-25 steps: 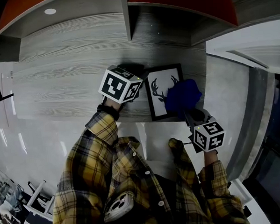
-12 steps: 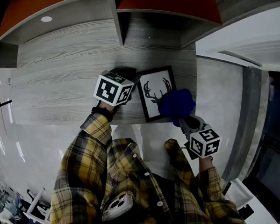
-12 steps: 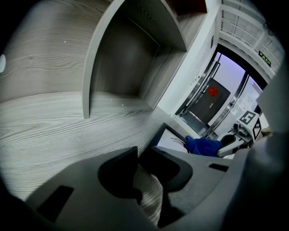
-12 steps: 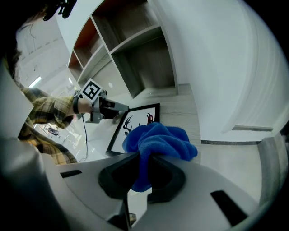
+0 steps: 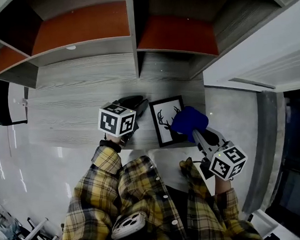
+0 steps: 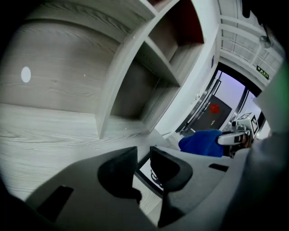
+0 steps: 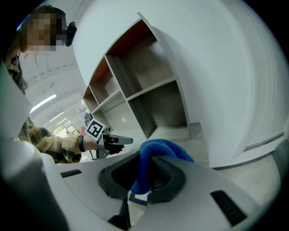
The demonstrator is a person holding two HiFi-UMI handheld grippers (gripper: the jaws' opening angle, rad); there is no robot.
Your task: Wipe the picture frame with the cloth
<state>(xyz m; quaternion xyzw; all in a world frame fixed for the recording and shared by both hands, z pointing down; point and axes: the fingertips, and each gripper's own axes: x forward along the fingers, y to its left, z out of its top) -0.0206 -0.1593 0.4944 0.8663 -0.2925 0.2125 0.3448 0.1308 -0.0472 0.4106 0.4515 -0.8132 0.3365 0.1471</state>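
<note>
A black picture frame (image 5: 166,122) with a deer-antler print lies on the grey wood desk (image 5: 74,111), near its front edge. My left gripper (image 5: 140,104) is at the frame's upper left corner, its jaws nearly together on the frame's black edge (image 6: 151,177); in its own view the left gripper (image 6: 143,155) shows only a narrow gap. My right gripper (image 5: 197,133) is shut on a blue cloth (image 5: 189,121) that rests against the frame's right side. The cloth (image 7: 165,149) bulges out over the right gripper (image 7: 145,159). The cloth hides the frame's right edge.
Open shelf cubbies with red panels (image 5: 85,30) rise behind the desk, split by a divider (image 5: 133,42). A white wall (image 5: 256,51) closes the right side. A dark round object (image 5: 6,102) sits at the desk's far left. The left half of the desk holds nothing else.
The head view has tilted up, so more of the shelves shows. The cloth has slid slightly toward me along the frame's right side. The left gripper stays at the frame's corner.
</note>
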